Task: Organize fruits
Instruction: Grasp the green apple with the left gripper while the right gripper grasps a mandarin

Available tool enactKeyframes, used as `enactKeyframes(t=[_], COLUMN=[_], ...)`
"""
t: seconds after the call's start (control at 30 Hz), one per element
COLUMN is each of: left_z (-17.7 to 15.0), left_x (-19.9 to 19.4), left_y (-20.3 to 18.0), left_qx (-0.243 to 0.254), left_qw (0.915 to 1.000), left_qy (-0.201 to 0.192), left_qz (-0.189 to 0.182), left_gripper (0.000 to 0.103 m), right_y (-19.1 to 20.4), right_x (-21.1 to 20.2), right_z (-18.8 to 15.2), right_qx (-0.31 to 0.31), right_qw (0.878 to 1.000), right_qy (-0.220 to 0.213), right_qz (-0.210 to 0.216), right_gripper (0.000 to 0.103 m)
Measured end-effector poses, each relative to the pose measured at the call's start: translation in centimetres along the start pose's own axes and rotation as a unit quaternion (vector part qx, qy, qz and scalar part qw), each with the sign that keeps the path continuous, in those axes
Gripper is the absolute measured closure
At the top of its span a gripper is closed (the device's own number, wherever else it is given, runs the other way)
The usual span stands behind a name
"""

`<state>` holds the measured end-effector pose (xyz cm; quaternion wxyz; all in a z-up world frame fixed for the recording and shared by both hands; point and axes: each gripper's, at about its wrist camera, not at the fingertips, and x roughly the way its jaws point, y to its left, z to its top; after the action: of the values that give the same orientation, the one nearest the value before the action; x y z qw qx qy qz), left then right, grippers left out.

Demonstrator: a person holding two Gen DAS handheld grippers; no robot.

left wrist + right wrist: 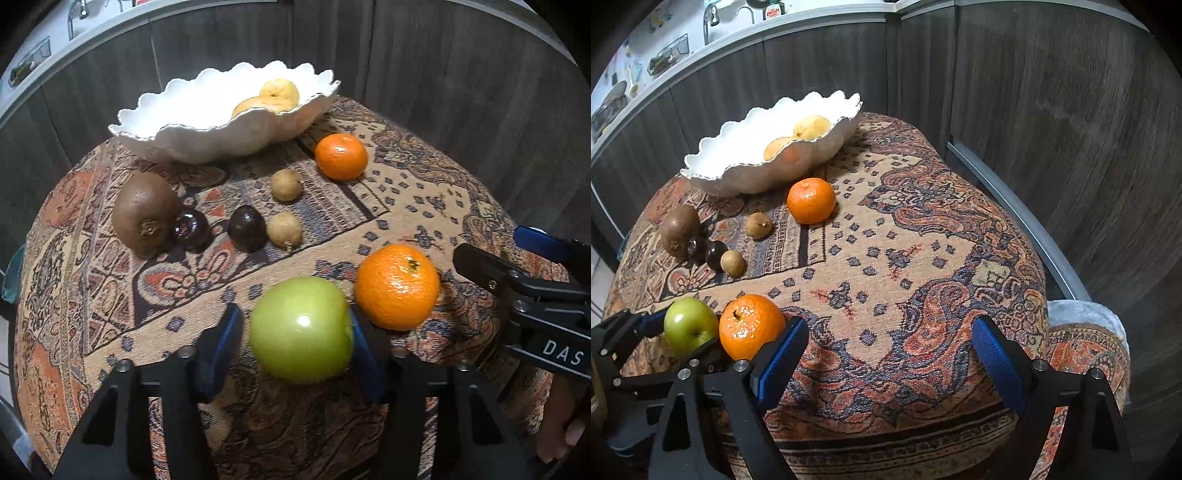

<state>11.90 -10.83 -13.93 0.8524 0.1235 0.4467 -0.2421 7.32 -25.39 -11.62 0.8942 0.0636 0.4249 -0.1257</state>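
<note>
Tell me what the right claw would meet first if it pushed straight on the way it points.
Most likely just the patterned tablecloth: the open right claw has nothing between its fingers, and the nearer mandarin sits off to its left side. Depth is hard to judge here.

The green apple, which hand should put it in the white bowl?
Left. The left gripper already has the green apple between its blue pads. The right gripper is open over bare cloth, with nothing between its fingers. The white bowl sits ahead.
</note>
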Motion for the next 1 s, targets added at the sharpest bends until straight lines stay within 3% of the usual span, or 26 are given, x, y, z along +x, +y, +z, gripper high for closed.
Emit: enactKeyframes(t=[0.37, 0.63, 1.0], left_z=[-1.0, -2.1, -3.0], left_x=[-1.3, -3.4, -4.5], left_y=[1.2, 4.1, 7.0], left_qx=[-0.018, -0.048, -0.080], left_qw=[0.9998, 0.9981, 0.9955], left_qy=[-0.006, -0.023, -0.034], left_qz=[0.005, 0.033, 0.038], left_gripper=[0.056, 0.056, 0.056], right_y=[0.8, 3.6, 7.6], right_x=[-0.9, -1.2, -1.0], right_z=[0.2, 0.3, 0.0], right_qx=[-0.010, -0.034, -0.067], right_qw=[1.000, 0.999, 0.997], right_qy=[-0.012, -0.023, -0.017], right_qz=[0.002, 0.019, 0.041], right_gripper=[0.012, 0.012, 0.012])
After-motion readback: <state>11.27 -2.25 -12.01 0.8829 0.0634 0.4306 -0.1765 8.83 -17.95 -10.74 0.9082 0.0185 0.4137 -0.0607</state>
